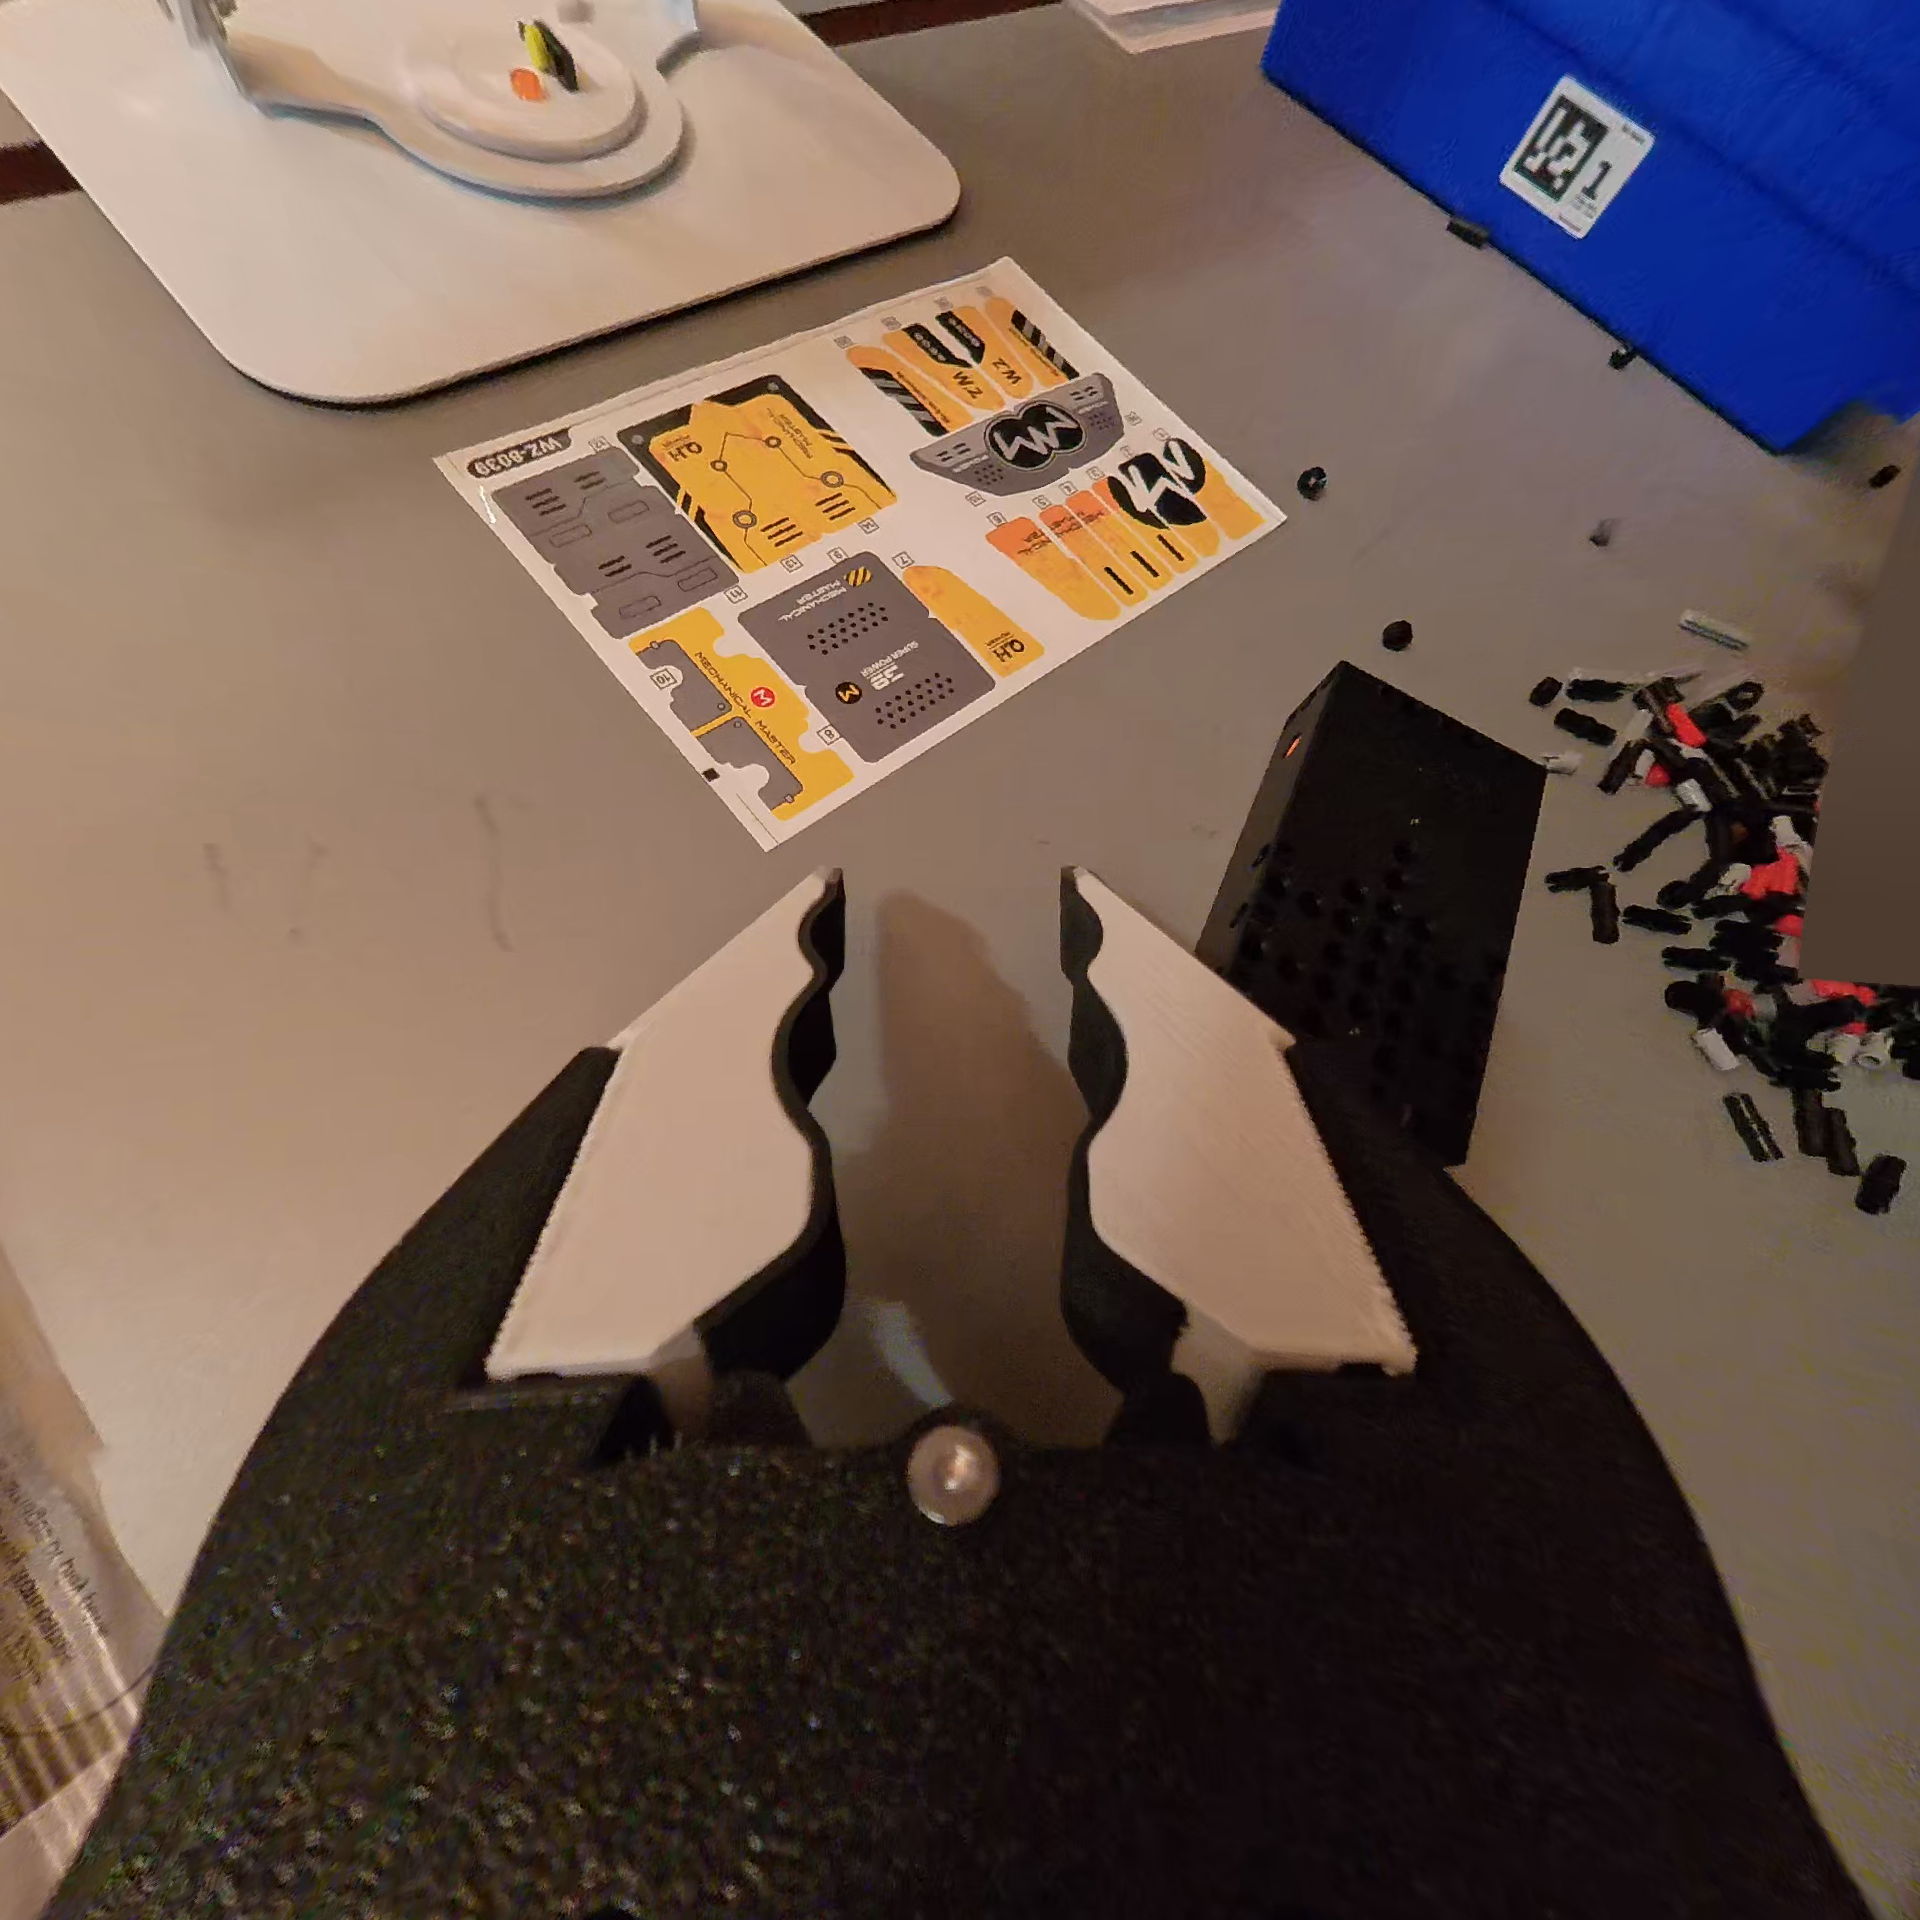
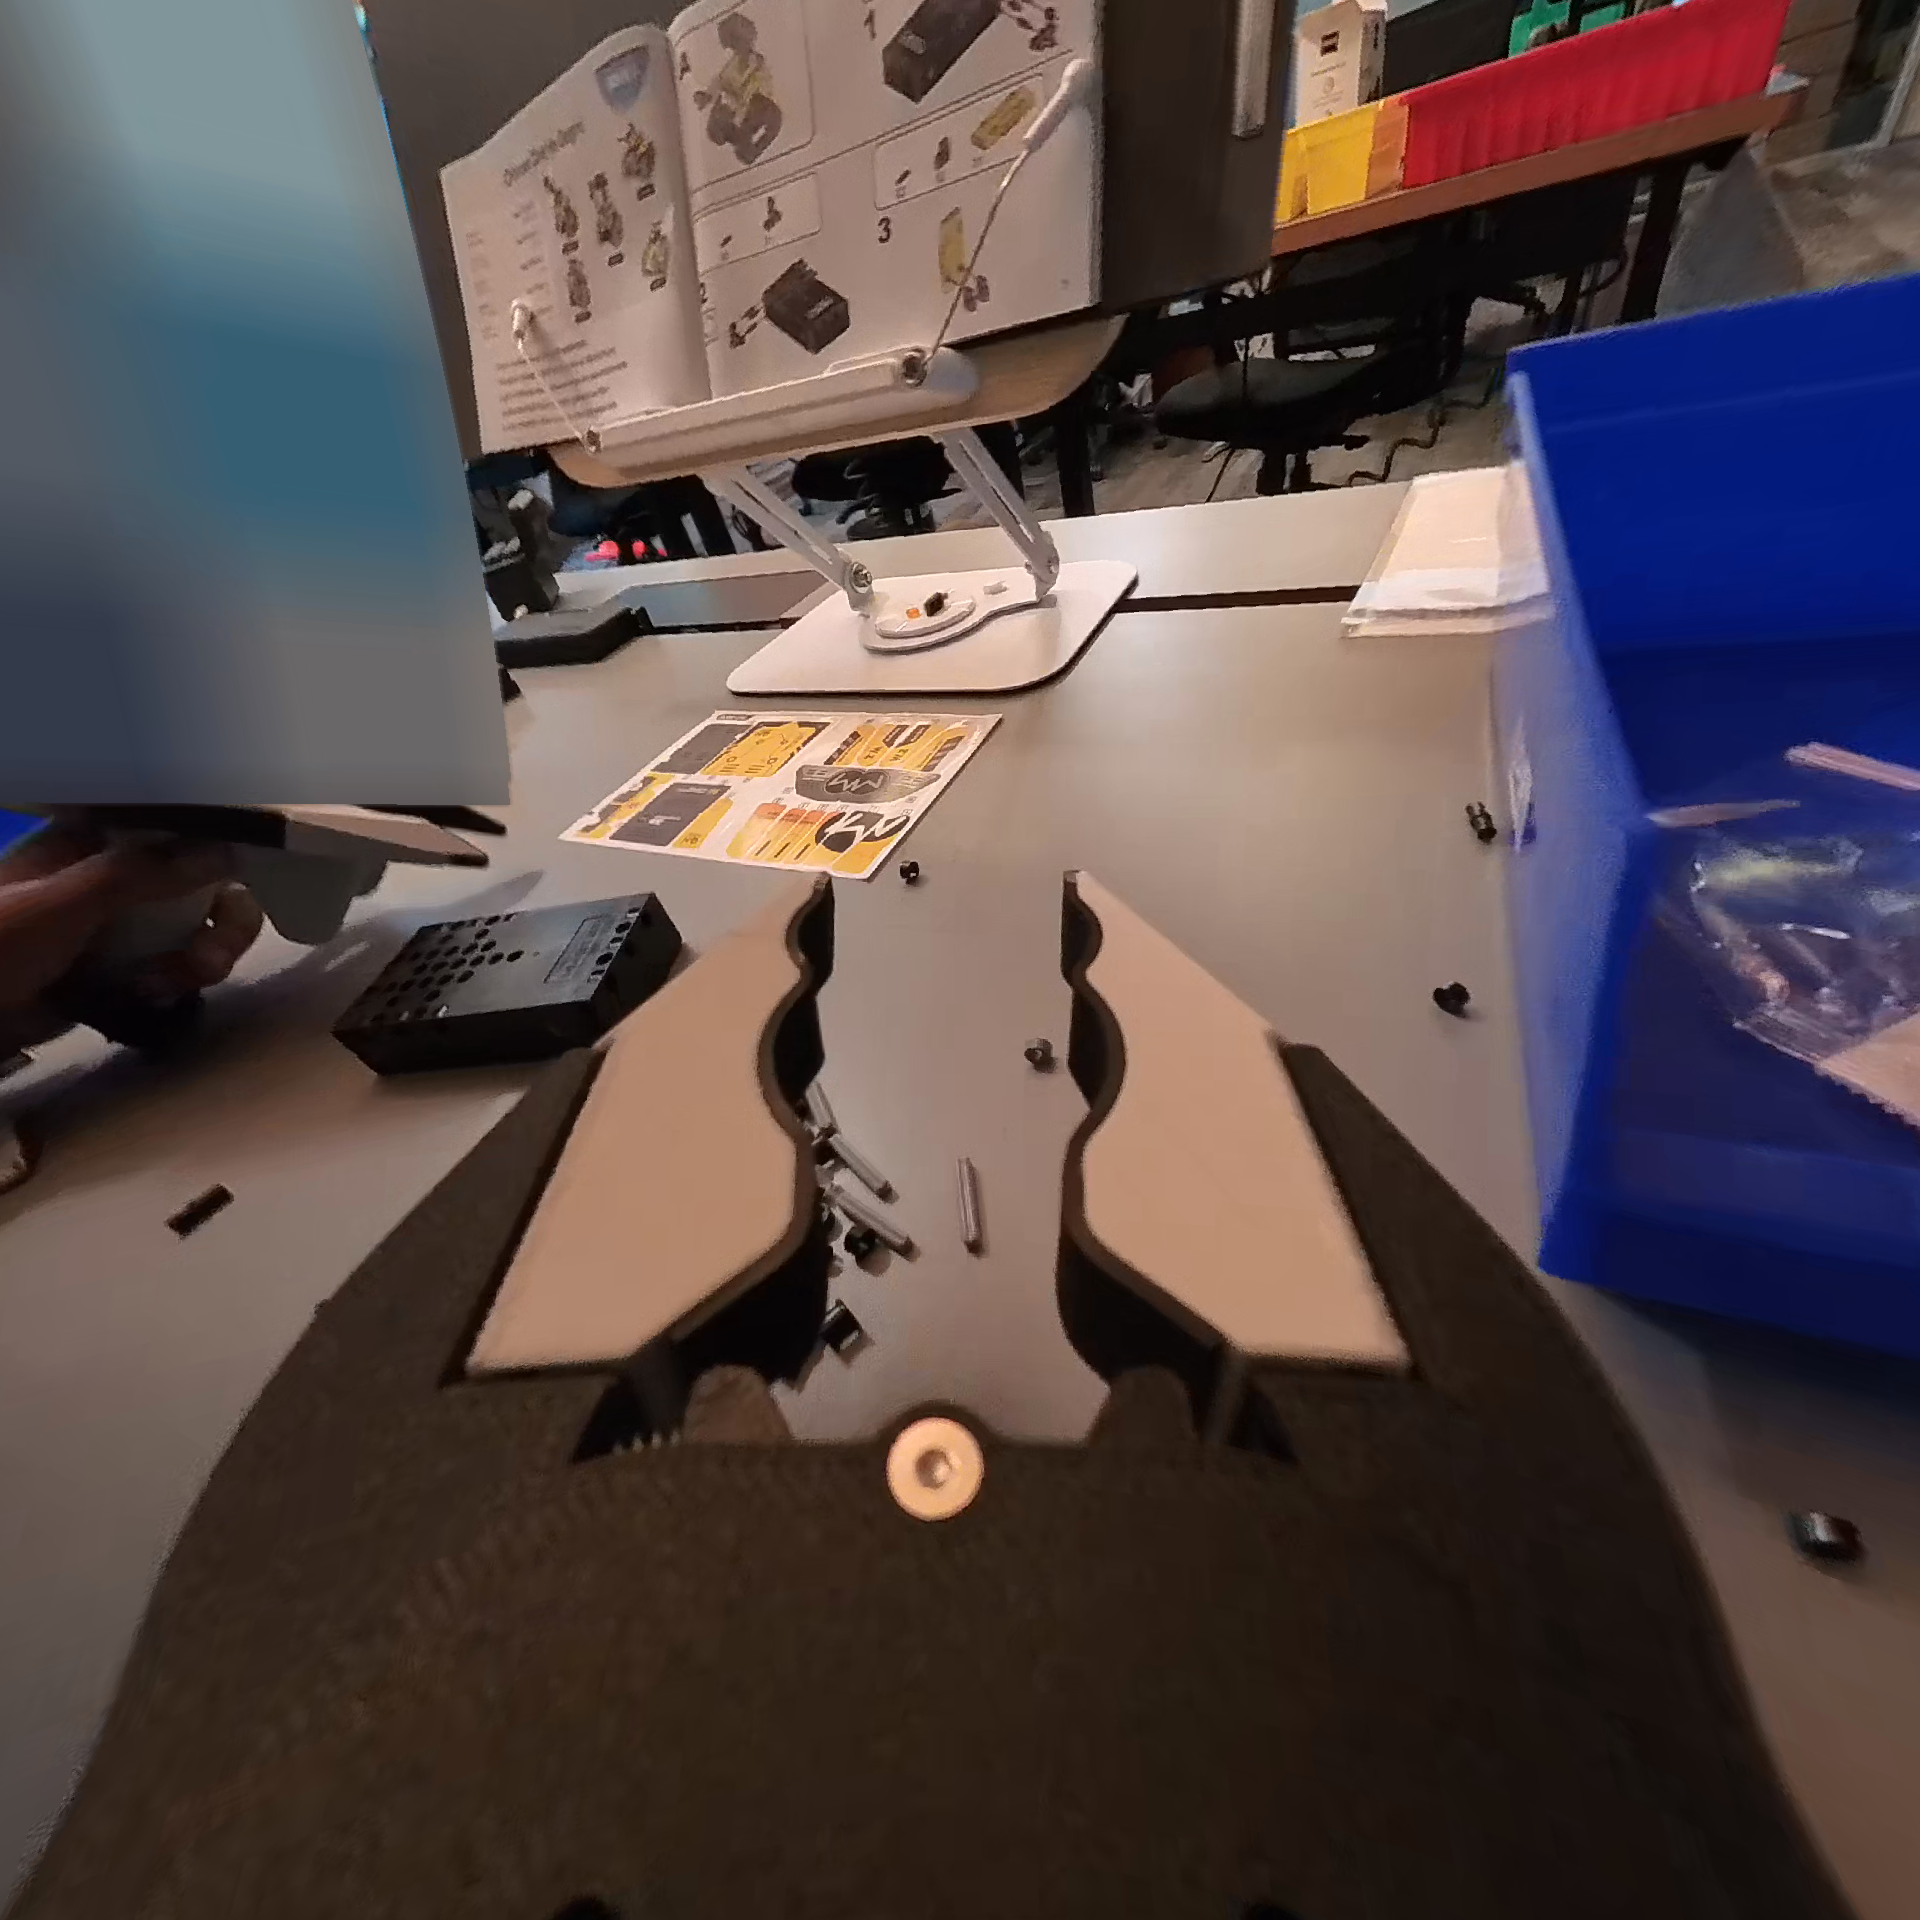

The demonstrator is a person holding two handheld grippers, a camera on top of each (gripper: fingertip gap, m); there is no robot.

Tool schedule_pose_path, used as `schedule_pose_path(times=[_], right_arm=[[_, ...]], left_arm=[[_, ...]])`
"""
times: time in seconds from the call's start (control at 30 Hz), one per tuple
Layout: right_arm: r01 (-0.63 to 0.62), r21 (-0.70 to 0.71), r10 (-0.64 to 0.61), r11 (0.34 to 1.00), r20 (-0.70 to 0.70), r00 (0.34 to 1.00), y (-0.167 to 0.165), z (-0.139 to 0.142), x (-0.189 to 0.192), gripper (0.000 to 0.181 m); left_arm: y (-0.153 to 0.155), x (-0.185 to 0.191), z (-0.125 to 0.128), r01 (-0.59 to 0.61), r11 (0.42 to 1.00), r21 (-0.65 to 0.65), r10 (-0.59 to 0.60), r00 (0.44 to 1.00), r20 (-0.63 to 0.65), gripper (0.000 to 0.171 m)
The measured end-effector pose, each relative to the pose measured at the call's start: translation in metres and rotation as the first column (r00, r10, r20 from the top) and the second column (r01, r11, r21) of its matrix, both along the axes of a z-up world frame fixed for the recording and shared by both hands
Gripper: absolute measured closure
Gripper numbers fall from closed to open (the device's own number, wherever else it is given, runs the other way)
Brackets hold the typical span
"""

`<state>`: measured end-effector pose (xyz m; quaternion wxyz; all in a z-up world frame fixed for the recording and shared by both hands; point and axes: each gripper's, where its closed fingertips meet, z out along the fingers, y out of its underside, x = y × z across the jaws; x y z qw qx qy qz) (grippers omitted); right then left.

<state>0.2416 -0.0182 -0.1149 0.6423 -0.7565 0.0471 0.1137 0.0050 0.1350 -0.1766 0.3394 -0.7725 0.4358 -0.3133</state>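
My left gripper (image 1: 951, 883) is open and empty above the grey table, just short of a yellow, grey and black sticker sheet (image 1: 852, 540). A black perforated block (image 1: 1371, 904) lies right beside its right finger. A pile of small black, red and grey pins (image 1: 1735, 883) lies further right. My right gripper (image 2: 945, 883) is open and empty above a few grey and black pins (image 2: 862, 1195). The block (image 2: 509, 982) lies to its left, the sticker sheet (image 2: 779, 790) ahead. The other gripper, held by a hand (image 2: 104, 935), shows at far left.
A blue bin (image 2: 1704, 935) with a clear bag stands at the right, also in the left wrist view (image 1: 1621, 166). A white book stand (image 2: 935, 634) holds an open instruction booklet (image 2: 769, 208). Loose black pins (image 2: 1449, 997) dot the table. A plastic bag (image 1: 42, 1610) lies at left. One gripper's finger ends stand about 30 cm off the other's. From my left tips it is roughly 7 cm to the black perforated block (image 1: 1371, 904); from my right, 20 cm.
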Motion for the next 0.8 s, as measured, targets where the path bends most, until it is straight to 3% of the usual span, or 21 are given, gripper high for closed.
schedule_pose_path(times=[0.2,0.47,0.63,0.8], right_arm=[[-0.036,0.035,0.035,0.999,0.048,0.998,-0.003,0.005,-0.01,0.137],[-0.149,0.09,0.151,0.985,-0.02,0.988,-0.013,0.012,-0.034,0.134],[-0.171,0.09,0.171,0.981,0.003,0.985,-0.014,0.012,-0.04,0.144],[-0.276,0.069,0.272,0.959,0.062,0.96,-0.017,0.01,-0.063,0.177]], left_arm=[[0.007,-0.008,0.015,-0.067,0.996,0.052,0.063,0.995,0.076,0.131],[-0.006,-0.006,0.035,-0.022,0.997,-0.077,0.042,0.964,0.263,0.131],[-0.027,0.005,0.047,0.06,0.994,0.091,-0.082,0.963,0.259,0.131],[-0.044,0.014,0.042,0.106,0.987,0.123,-0.132,0.966,0.224,0.131]])
